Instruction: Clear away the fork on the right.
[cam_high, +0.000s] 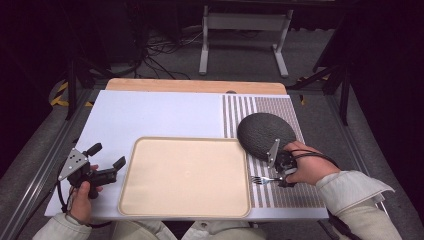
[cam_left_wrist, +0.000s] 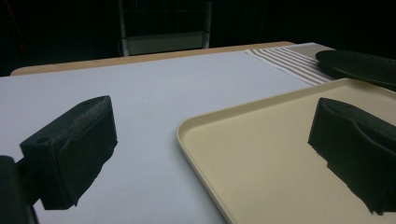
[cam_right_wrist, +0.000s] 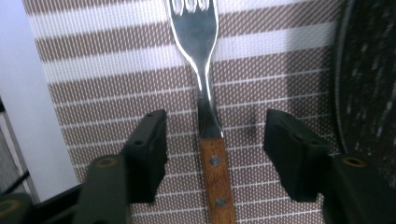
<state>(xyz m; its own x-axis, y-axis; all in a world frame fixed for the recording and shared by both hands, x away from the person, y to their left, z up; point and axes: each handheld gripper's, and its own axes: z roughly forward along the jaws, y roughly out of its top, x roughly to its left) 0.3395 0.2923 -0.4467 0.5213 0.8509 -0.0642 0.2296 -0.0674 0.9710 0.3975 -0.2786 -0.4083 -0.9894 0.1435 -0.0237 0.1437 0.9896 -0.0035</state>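
Fig.: worktop (cam_high: 150, 117) w/ white sheet; beige tray (cam_high: 185, 175) at lower centre of the high view; striped placemat (cam_high: 295, 192) at right; dark speckled plate (cam_high: 264, 134) on the mat's upper part.

Right tongs (cam_right_wrist: 215, 137) are open and low over the mat, jaws on either side of the fork (cam_right_wrist: 205, 93) but not touching it. In the right gripper view the fork runs up the frame centre: wooden riveted handle at bottom, steel neck btwn the jaws, tines at top. In the high view the fork (cam_high: 263, 180) lies at lower right, on the mat just beside the tray's right edge, tines toward the tray.

Left tongs (cam_high: 106, 162) at lower left of the high view, held off to the tray's left; jaws wide apart, nothing btwn them. Left gripper view: one jaw over the white sheet, the other over the tray corner (cam_left_wrist: 196, 128).

Step in hand (judged): grasping the fork. To do it well: keep the jaws square to the shaft, lower until the pads reach mat level, close where handle meets neck; the neck is thin and slick, so a hold on the wood likely seats better.

Not resolved: tine tips and handle end cut off by frame edges in the right gripper view; right tongs partly covered by the hand in the high view; whether the jaw tips touch the mat cannot be told.
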